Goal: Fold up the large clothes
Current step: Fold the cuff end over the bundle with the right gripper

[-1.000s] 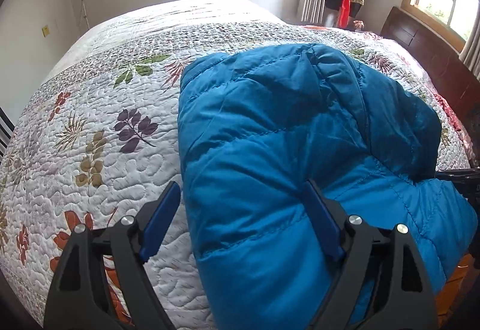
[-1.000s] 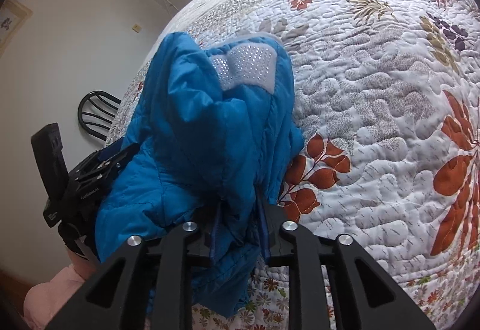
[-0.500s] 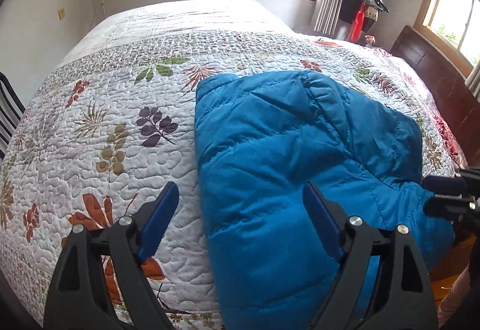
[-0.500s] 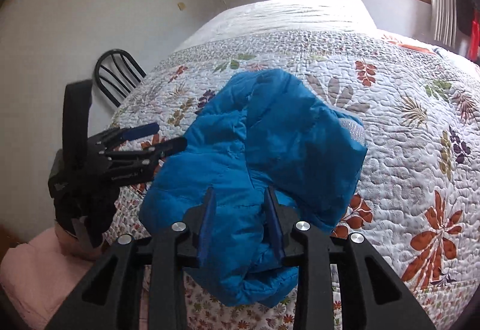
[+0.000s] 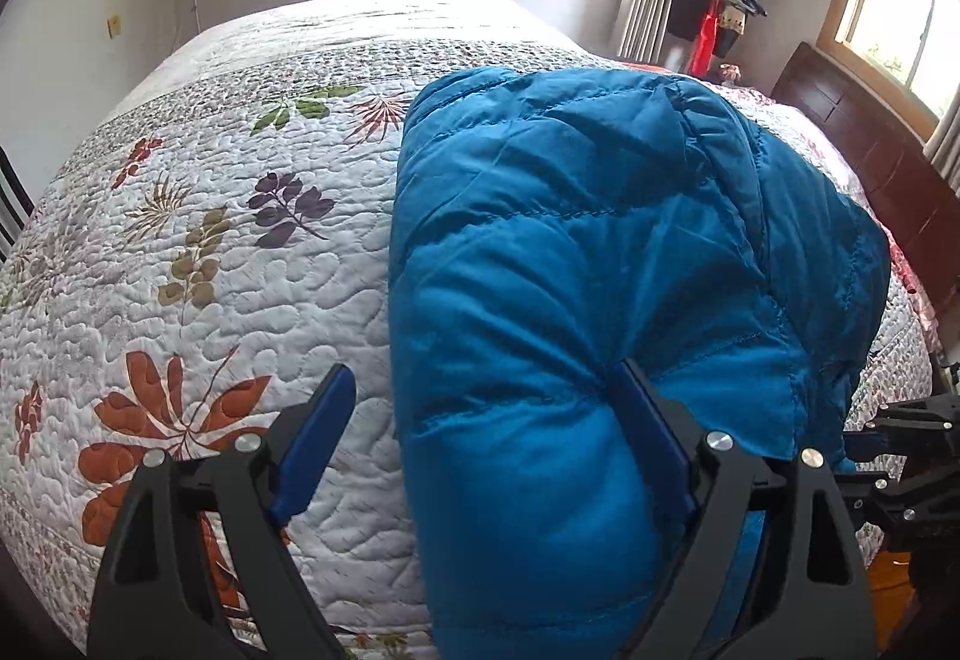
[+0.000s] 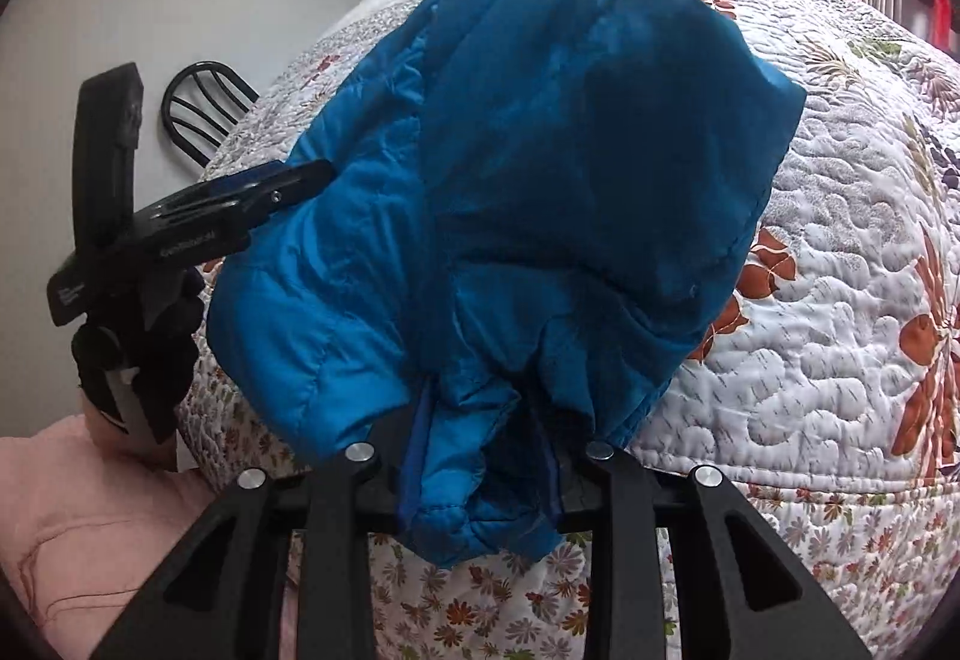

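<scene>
A blue puffer jacket [image 5: 576, 252] lies bunched on the near edge of the bed, also shown in the right wrist view [image 6: 540, 168]. My left gripper [image 5: 480, 438] is open wide; its right finger [image 5: 651, 438] presses into the jacket's near edge and its left finger [image 5: 312, 444] hangs over the quilt. My right gripper [image 6: 483, 456] is shut on a fold of the jacket's lower edge. The left gripper shows in the right wrist view [image 6: 240, 210] against the jacket's left side. The right gripper shows at the left wrist view's right edge [image 5: 900, 450].
A white quilt with leaf prints [image 5: 210, 240] covers the bed. A dark wooden headboard [image 5: 870, 168] stands at the right. A black chair [image 6: 204, 108] stands by the wall at the left. A coat rack [image 5: 726, 0] stands in the corner by the window.
Both grippers moved closer to the bed and the jacket. The left gripper's right finger now presses into the jacket. The right gripper keeps its hold and the jacket is bunched higher.
</scene>
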Motion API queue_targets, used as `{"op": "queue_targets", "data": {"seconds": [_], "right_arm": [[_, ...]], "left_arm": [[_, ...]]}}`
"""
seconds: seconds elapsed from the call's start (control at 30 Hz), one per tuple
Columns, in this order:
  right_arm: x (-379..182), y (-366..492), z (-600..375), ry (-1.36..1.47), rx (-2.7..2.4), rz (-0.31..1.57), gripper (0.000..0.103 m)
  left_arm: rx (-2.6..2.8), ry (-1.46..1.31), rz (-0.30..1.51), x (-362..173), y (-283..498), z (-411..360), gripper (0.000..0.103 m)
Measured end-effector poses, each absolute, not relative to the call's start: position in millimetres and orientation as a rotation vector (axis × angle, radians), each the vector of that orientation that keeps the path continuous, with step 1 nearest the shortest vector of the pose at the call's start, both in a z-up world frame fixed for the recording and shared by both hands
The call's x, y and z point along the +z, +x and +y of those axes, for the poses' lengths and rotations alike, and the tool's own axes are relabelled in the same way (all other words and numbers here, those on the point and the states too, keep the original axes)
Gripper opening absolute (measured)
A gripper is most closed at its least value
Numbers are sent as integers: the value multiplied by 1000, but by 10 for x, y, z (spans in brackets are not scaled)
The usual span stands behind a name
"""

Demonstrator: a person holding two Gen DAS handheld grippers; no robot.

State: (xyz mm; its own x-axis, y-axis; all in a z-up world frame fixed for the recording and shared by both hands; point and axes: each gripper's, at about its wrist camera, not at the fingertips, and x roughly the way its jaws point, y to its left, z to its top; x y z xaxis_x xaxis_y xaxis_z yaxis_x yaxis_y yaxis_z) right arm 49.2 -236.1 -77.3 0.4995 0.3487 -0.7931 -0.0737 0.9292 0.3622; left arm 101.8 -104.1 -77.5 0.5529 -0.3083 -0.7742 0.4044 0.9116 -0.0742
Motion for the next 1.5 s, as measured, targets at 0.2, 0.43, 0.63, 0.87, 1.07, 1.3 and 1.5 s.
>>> {"op": "queue_targets", "data": {"seconds": [0.2,0.43,0.63,0.87,1.07,1.3,1.5], "right_arm": [[-668,457,-2374,314,269,996,29],[-192,402,-2576,364,307,925,44],[47,695,-3037,396,115,887,71],[-299,1153,-3341,602,191,969,27],[-623,1074,-3396,590,128,1014,18],[-977,1113,-3402,644,150,1036,21],[-532,998,-3329,534,69,978,30]], "left_arm": [[-419,116,890,-765,1038,-1037,87],[-468,124,894,-532,1092,-988,86],[-460,46,943,-488,1496,-922,86],[-448,45,956,-550,1752,-1048,86],[-505,74,984,-689,1656,-1206,86],[-449,95,952,-873,1605,-1287,96],[-414,107,940,-712,1538,-1212,94]]}}
